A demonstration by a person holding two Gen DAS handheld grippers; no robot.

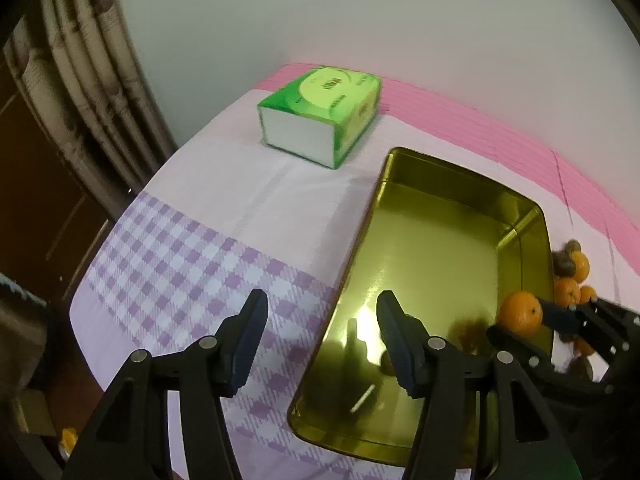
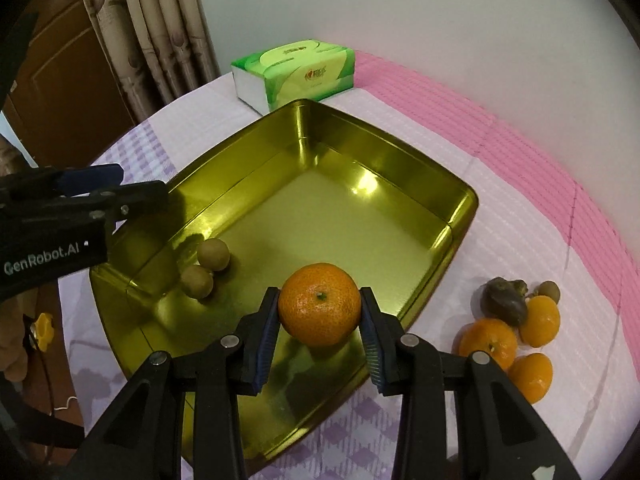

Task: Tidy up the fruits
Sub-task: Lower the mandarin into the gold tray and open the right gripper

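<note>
Now, from the left wrist, the left gripper (image 1: 322,322) hangs with its jaws apart and nothing between them. One finger is over the checked cloth (image 1: 192,264) and the other is over the near edge of the gold tin (image 1: 536,216). Off to the right, the right gripper (image 1: 532,322) peeks in, holding an orange mandarin (image 1: 520,312) over the tin's right side. A few more fruits (image 1: 570,276) lie on the cloth just past the tin's right wall. A green tissue pack (image 1: 320,112) sits farther back, apart from the tin.

From the right wrist, the right gripper (image 2: 320,322) is squeezed on the mandarin (image 2: 319,303), one pad on each side of its round middle, stem facing the camera. It hangs over the near part of the tin (image 2: 464,200). Two small brown fruits (image 2: 204,268) already lie inside, near the left corner, touching each other. On the cloth to the right wait three more mandarins (image 2: 516,340), a dark lumpy fruit (image 2: 503,300) and one little brown fruit (image 2: 549,290), all bunched close. The left gripper (image 2: 132,184) shows at the left, over the tin's left wall.

I think the mandarin is light and a bit soft, with bumpy skin that does not slip much. Holding it across its fat middle looks right. A hard squeeze could bruise it, and it may roll once let go in the smooth tin.
</note>
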